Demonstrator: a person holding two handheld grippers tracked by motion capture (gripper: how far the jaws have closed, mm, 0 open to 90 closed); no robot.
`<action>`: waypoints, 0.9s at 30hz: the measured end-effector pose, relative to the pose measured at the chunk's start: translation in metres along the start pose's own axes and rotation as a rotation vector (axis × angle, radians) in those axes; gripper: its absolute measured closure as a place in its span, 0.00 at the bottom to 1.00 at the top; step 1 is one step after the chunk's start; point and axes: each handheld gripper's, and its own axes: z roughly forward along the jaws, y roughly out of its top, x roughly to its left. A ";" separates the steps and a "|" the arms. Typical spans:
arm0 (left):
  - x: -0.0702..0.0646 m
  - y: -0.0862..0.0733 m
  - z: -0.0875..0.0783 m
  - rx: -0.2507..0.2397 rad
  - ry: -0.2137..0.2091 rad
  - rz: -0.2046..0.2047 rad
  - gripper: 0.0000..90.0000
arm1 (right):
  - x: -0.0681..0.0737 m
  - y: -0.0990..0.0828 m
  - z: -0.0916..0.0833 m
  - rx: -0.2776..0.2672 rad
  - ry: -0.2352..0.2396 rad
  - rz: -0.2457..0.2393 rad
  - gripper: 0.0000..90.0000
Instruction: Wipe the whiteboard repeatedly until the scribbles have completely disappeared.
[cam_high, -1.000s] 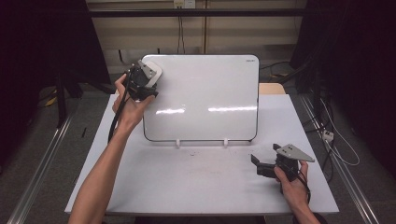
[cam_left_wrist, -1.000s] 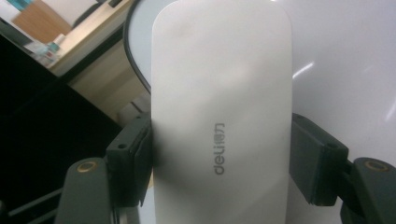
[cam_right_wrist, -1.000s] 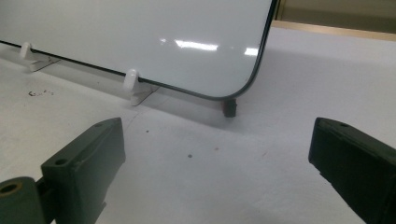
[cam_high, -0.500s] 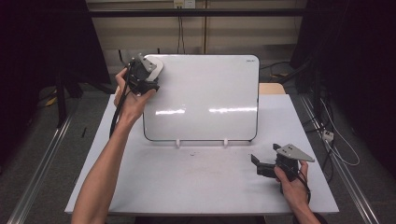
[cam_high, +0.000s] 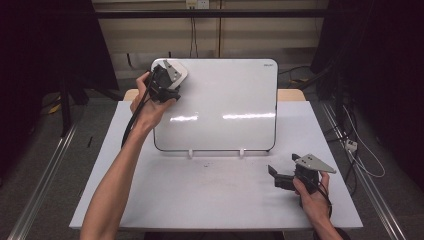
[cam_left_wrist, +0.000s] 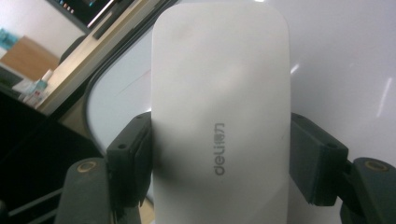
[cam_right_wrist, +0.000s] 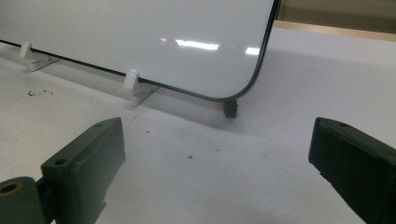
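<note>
Seen from above: a white table (cam_high: 150, 200) with a whiteboard (cam_high: 225, 110) propped on small white feet, leaning back. The person's left hand holds the left gripper (cam_high: 165, 86) at the board's top-left corner, jaws clamped on a white eraser (cam_left_wrist: 219, 116) w/ grey "deli" lettering, pressed flat to the board. In the left gripper view the black pads (cam_left_wrist: 133, 161) squeeze both long sides of the eraser. The right gripper (cam_high: 280, 177) rests on the table near the board's lower-right corner, well apart from it — jaws wide apart, nothing between them.

The step in hand looks like wiping the board. To do it well: keep the eraser face flat on the surface, use even pressure and straight overlapping passes across the board. Don't push hard — the board only leans on its feet and could tip or slide. The idle right gripper could brace the bottom edge if needed.
</note>
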 end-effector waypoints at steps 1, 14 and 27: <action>-0.002 0.002 0.001 -0.004 -0.004 0.005 0.35 | 0.000 0.000 0.000 -0.001 0.000 0.000 0.04; 0.013 0.001 -0.001 0.011 -0.018 -0.073 0.35 | -0.001 0.000 -0.003 -0.005 -0.001 0.005 0.04; 0.034 -0.019 -0.010 -0.068 -0.114 -0.207 0.35 | 0.000 0.000 0.001 -0.002 0.000 0.000 0.04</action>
